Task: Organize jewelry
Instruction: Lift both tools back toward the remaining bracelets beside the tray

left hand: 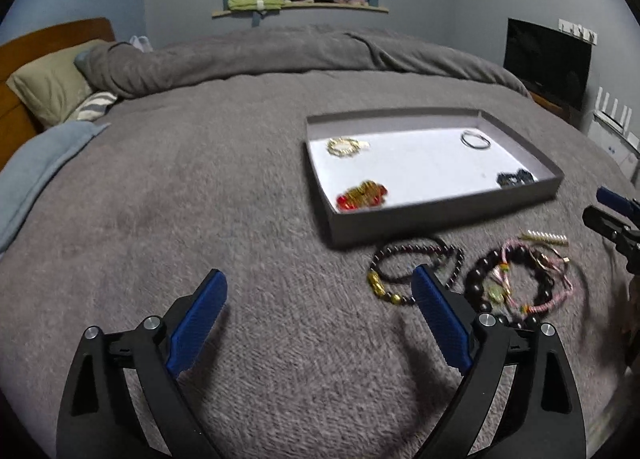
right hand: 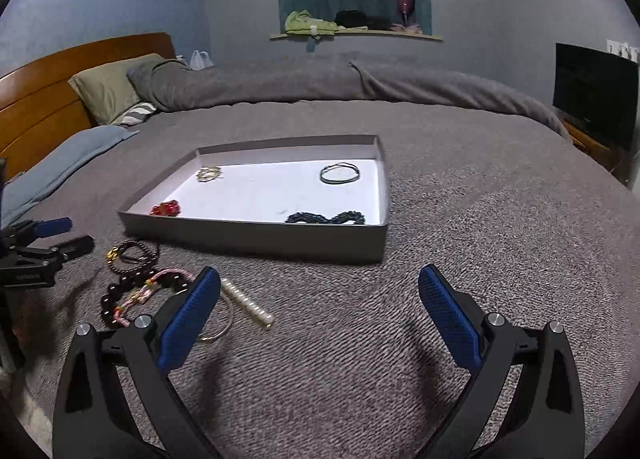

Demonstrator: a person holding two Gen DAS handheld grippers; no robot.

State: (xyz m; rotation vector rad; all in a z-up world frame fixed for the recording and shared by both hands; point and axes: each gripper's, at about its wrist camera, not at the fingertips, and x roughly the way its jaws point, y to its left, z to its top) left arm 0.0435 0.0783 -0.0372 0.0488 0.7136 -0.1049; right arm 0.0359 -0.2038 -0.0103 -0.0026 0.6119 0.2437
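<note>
A shallow grey tray (left hand: 444,211) (right hand: 256,237) lies on the bed. Inside it are a gold bracelet (left hand: 346,147) (right hand: 209,173), a red and gold piece (left hand: 362,195) (right hand: 165,208), a silver bangle (left hand: 475,139) (right hand: 340,173) and a black bead string (left hand: 515,178) (right hand: 326,217). In front of the tray lie a dark bead bracelet with gold charms (left hand: 414,269) (right hand: 132,253), a big black bead bracelet (left hand: 508,283) (right hand: 120,299) tangled with a pink cord (left hand: 560,291) (right hand: 160,279), and a pale bar-shaped piece (left hand: 546,237) (right hand: 248,303). My left gripper (left hand: 320,291) is open and empty, left of the loose pile. My right gripper (right hand: 320,287) is open and empty, right of it.
The grey blanket (left hand: 200,199) covers the whole bed. Pillows (left hand: 52,87) and a wooden headboard (right hand: 44,99) are at the far left. A dark screen (left hand: 546,59) stands at the right. A window sill (right hand: 356,35) holds clothes.
</note>
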